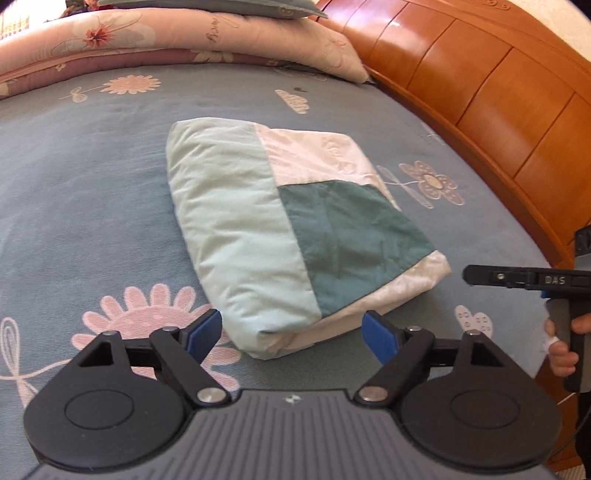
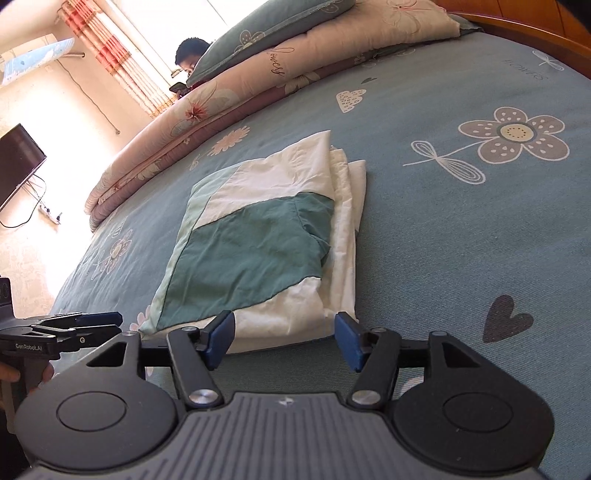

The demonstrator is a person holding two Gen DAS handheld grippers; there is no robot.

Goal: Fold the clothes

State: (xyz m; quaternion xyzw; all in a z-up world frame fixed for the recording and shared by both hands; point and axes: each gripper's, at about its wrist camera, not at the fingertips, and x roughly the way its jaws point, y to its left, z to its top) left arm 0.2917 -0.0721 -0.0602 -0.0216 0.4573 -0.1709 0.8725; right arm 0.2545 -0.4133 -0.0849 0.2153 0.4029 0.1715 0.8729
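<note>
Left gripper (image 1: pixel 291 334) jaws spread wide, nothing between the blue pads (image 1: pixel 202 332), hovering over the near corner of the folded garment (image 1: pixel 288 229). Right gripper (image 2: pixel 282 341) also open, a bit narrower, empty, parked at the near edge of the same garment (image 2: pixel 258 243); pads apart from the cloth, not pressing it.

Ahead of both grippers, biggest first: bed (image 1: pixel 92 177) with grey-blue flower sheet, wooden headboard (image 1: pixel 480 92) far right of the left gripper, rolled pink quilt (image 1: pixel 166 40) and pillow (image 2: pixel 266 26) at the far side. Garment lies flat on the sheet just in front of both, a compact rectangle of pale mint, white and dark green panels. A person sits behind the quilt, far left from the right gripper. Hand (image 1: pixel 561 347) on the right gripper's handle shows at the left gripper's right.

Judgement: fold looks about done. Risks from here:
- white layers stick out unevenly on the side right of the right gripper; a nudge from a finger would fan them out
- either open jaw dragging low could snag the near corner and undo the fold
- grippers sit near each other, could bump if both go for the same edge
</note>
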